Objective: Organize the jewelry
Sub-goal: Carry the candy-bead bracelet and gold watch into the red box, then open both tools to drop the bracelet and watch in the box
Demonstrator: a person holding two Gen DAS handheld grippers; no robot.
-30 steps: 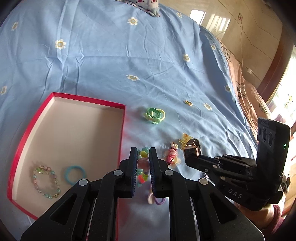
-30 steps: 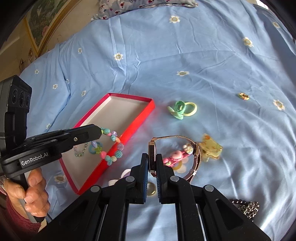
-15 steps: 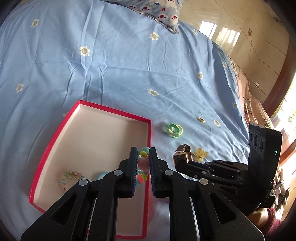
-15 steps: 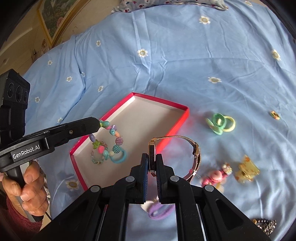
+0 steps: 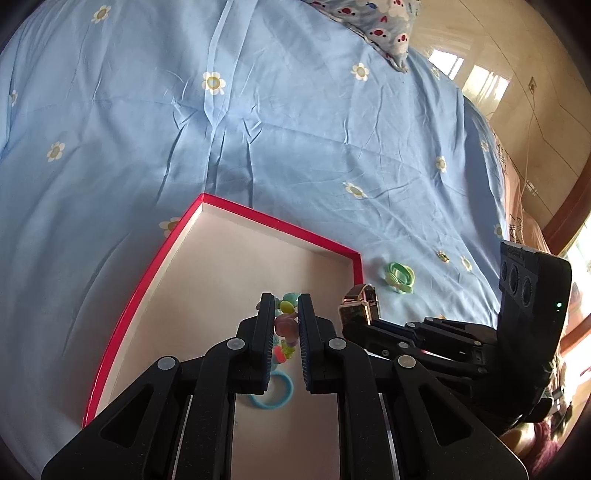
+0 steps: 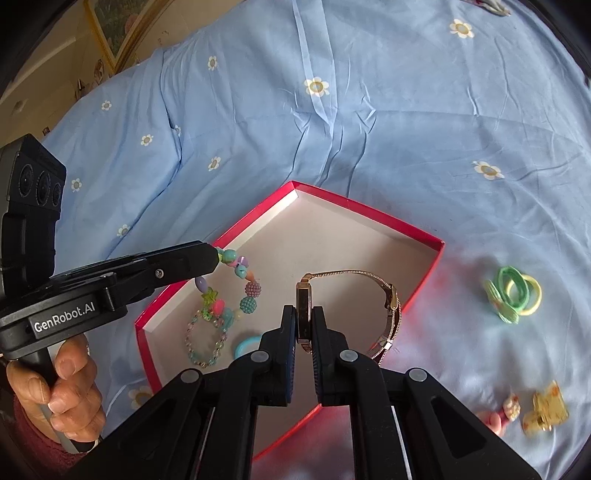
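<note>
A red box lies open on the blue bed sheet. My left gripper is shut on a colourful bead bracelet and holds it hanging above the box. My right gripper is shut on the gold watch and holds it over the box's right half. A pastel bead bracelet and a blue ring lie inside the box.
Green and yellow hair ties lie on the sheet right of the box. A pink piece and a yellow clip lie further right. A patterned pillow sits at the far end.
Both grippers have moved left and forward with their loads, from above the loose jewelry on the sheet to above the red box.
</note>
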